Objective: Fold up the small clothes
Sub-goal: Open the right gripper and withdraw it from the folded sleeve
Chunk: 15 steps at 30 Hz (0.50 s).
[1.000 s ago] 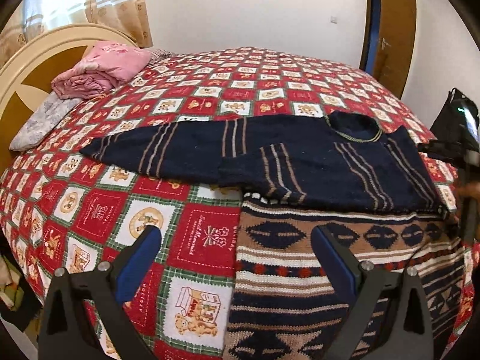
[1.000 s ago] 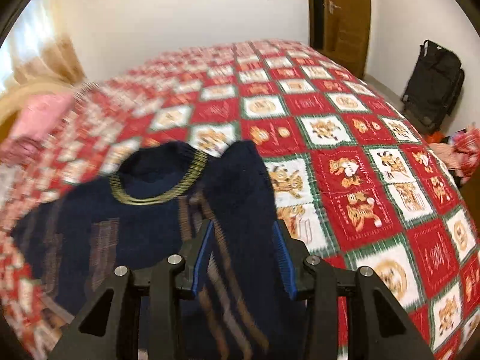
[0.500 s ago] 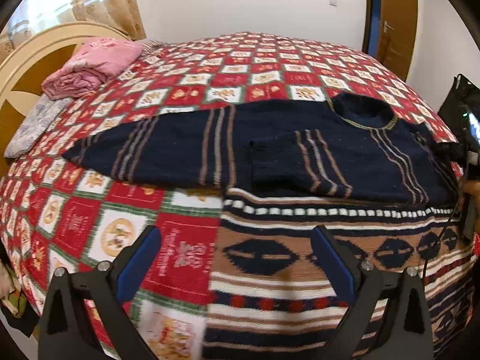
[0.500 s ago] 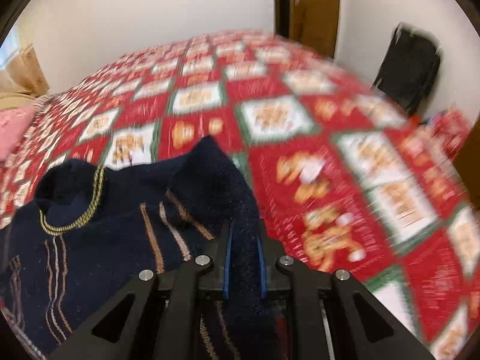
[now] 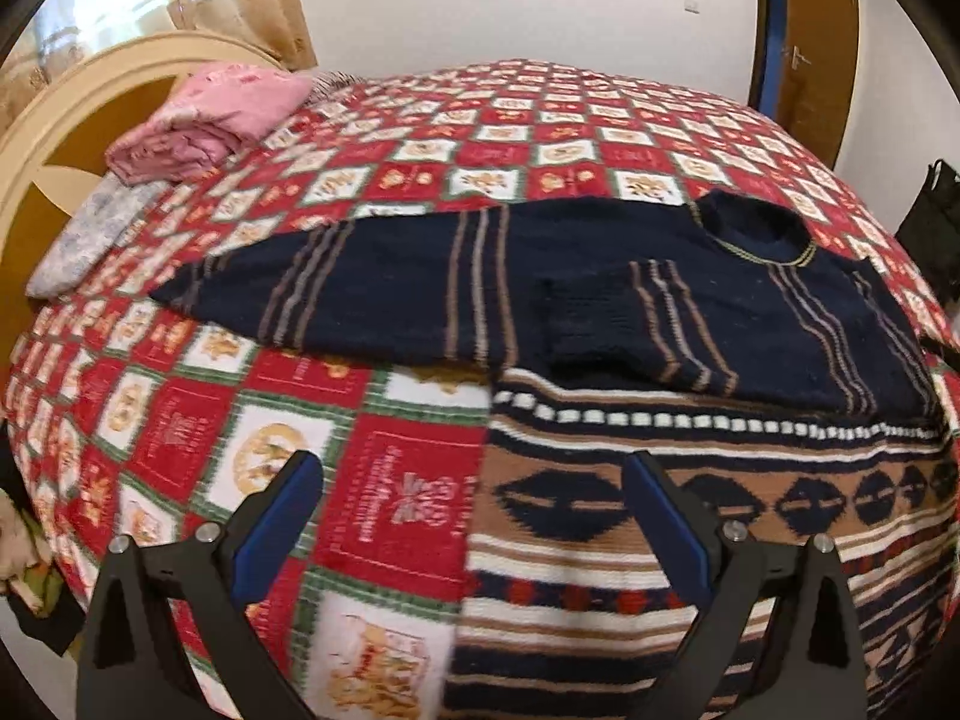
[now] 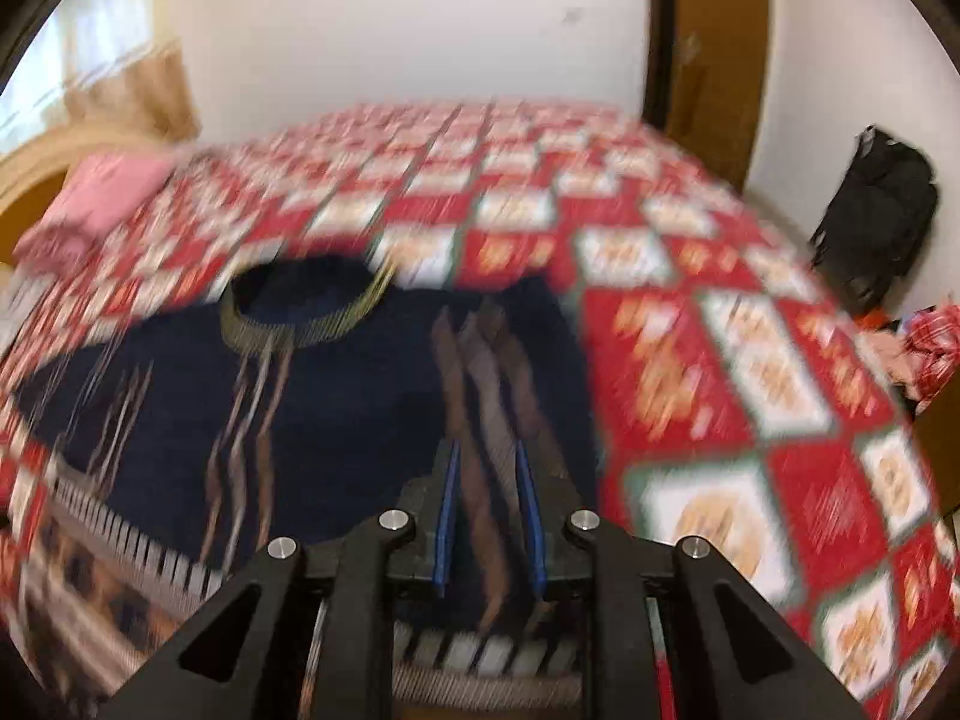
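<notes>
A navy knit sweater (image 5: 600, 288) with tan stripes and a patterned brown hem band lies flat on the bed, one sleeve stretched left, the other folded over the chest. My left gripper (image 5: 474, 516) is open and empty, hovering over the hem's left edge. In the blurred right wrist view, my right gripper (image 6: 489, 504) is shut on the sweater's striped right edge (image 6: 480, 372), below the collar (image 6: 300, 312).
The bed has a red patchwork quilt (image 5: 180, 432). Folded pink bedding (image 5: 210, 114) and a pillow lie by the headboard (image 5: 36, 138). A black bag (image 6: 876, 216) stands on the floor right of the bed, near a wooden door (image 5: 810, 48).
My right gripper closed on the sweater's right edge and keeps moving with it. My left gripper has drifted closer over the hem, still open.
</notes>
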### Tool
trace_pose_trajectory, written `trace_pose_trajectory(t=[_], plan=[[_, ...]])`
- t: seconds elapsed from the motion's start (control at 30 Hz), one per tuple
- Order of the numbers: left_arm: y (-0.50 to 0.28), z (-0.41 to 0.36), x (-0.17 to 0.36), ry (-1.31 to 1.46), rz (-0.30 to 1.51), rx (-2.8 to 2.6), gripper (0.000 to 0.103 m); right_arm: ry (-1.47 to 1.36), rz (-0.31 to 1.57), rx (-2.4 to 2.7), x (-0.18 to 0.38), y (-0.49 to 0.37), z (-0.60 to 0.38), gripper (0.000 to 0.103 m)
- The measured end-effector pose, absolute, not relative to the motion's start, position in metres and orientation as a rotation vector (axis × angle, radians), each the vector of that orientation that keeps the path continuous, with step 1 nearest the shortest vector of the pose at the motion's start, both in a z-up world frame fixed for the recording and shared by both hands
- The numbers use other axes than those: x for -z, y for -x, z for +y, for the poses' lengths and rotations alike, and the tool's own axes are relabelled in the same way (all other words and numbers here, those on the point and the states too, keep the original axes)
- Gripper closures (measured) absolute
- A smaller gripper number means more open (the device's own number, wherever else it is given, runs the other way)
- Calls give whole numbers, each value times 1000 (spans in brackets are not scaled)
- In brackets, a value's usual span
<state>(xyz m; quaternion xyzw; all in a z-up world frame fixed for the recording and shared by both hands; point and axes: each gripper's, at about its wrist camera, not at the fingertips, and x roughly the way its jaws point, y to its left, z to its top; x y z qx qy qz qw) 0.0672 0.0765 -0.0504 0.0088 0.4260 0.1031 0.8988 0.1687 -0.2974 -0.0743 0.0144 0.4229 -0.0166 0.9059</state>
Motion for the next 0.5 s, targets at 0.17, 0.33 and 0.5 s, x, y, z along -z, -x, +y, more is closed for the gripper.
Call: trace_pose_trajectory(t=[0.17,0.33,0.5], plan=[[-53,84,42,-74,842,-262,1,-123,942,53,103,-143,-313,84],[-39,103,29,-49,782,-269,1,-184,922,69,67,-120,-288,83],[-39,124,31,28,780,-275,1,-189,759,-85,13,-71,-202,83]])
